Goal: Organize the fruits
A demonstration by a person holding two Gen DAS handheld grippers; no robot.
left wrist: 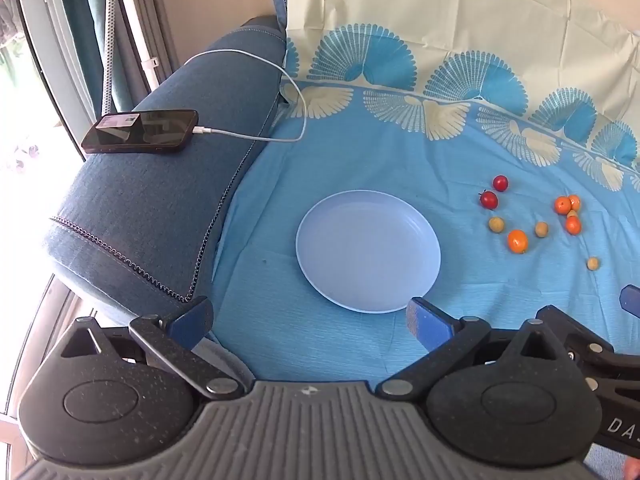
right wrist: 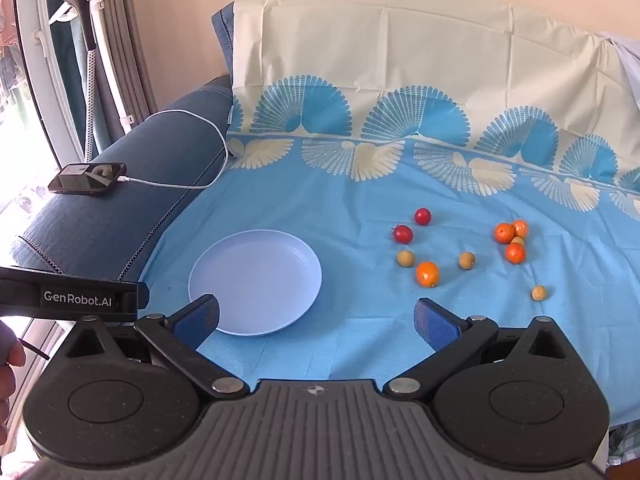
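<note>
One blue sofa [right wrist: 120, 216] beside a window, draped with blue fan-patterned sheet [right wrist: 360, 200]. Empty pale plate [right wrist: 256, 280] centre; phone [right wrist: 88, 178] charging on armrest. Small fruits [right wrist: 428, 273] scattered right of plate. Left tool [left wrist: 310, 316] and right tool [right wrist: 316, 316] spread wide, gripping nothing.

Pale blue plate [right wrist: 256, 280], red, orange and tan fruits [right wrist: 427, 273], light blue cloth [right wrist: 360, 340] with fan pattern, dark blue sofa arm [right wrist: 120, 216], black phone [right wrist: 88, 178]
</note>
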